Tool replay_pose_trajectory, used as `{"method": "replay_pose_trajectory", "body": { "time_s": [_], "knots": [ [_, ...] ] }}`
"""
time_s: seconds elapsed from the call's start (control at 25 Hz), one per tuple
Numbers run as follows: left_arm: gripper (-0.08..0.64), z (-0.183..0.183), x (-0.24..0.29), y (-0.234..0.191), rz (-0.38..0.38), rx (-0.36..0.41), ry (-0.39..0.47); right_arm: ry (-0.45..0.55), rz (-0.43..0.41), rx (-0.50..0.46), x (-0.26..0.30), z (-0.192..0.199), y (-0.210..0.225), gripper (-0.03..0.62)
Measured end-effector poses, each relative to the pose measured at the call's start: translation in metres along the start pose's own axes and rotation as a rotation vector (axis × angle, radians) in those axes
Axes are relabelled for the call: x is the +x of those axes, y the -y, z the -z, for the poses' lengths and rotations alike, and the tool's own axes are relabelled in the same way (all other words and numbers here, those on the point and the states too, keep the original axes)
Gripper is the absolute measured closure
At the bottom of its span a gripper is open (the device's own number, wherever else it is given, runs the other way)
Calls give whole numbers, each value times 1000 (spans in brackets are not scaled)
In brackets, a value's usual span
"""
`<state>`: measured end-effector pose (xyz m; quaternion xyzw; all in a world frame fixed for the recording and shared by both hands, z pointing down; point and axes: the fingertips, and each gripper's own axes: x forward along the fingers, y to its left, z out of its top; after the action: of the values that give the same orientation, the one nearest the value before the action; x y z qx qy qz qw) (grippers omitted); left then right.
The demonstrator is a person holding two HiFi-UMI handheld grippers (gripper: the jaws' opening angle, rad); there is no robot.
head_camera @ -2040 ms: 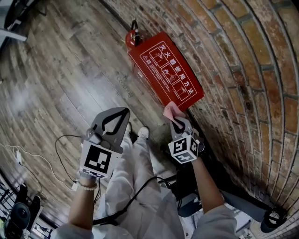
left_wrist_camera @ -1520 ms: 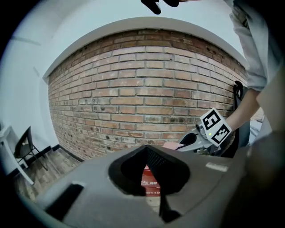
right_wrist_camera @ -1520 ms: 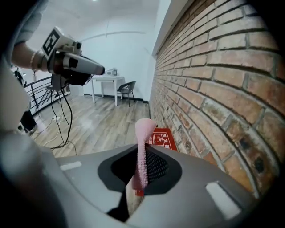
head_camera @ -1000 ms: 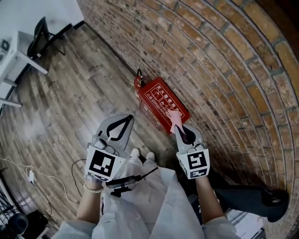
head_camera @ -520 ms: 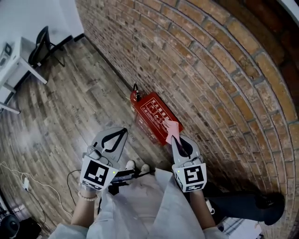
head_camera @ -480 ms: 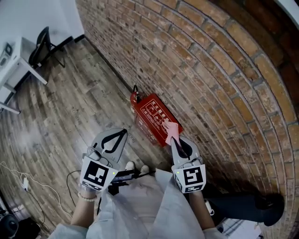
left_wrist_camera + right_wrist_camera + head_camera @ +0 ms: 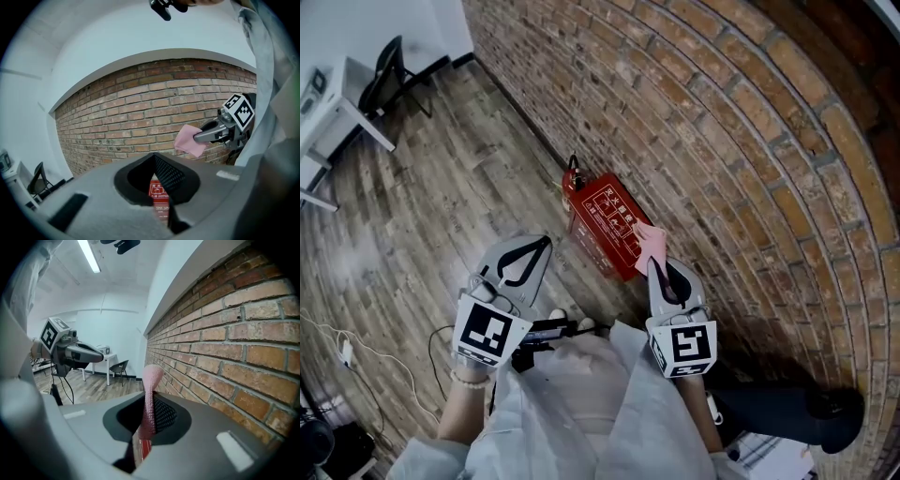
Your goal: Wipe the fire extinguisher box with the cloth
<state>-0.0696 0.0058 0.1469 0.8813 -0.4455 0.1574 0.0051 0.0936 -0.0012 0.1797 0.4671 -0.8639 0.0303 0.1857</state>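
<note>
The red fire extinguisher box [image 7: 602, 223] stands on the wooden floor against the brick wall, white printed instructions on its lid. My right gripper [image 7: 656, 262] is shut on a pink cloth [image 7: 651, 240], held in the air above the box's near end, apart from it. The cloth [image 7: 150, 394] hangs out upright between its jaws. My left gripper [image 7: 542, 244] is shut with nothing in it, out over the floor left of the box. In the left gripper view the box [image 7: 158, 193] shows below the jaws, and the cloth [image 7: 189, 140] to the right.
The brick wall [image 7: 722, 122] runs along the right. A black extinguisher nozzle [image 7: 573, 174] sticks out at the box's far end. A chair [image 7: 389, 61] and white table [image 7: 323, 103] stand far left. Cables [image 7: 356, 352] lie on the floor; a dark object [image 7: 787, 412] lies bottom right.
The view has pulled up and away from the box, which now looks smaller and farther. Both grippers rose with it. The right gripper keeps hold of the cloth.
</note>
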Motion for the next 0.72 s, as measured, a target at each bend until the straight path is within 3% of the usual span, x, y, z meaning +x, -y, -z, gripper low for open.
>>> {"method": "replay_pose_trajectory", "body": {
  "time_s": [0.72],
  "knots": [
    [561,2,6,11,24,27,-18,5,-24,3,2,3,-6,565]
  ]
}}
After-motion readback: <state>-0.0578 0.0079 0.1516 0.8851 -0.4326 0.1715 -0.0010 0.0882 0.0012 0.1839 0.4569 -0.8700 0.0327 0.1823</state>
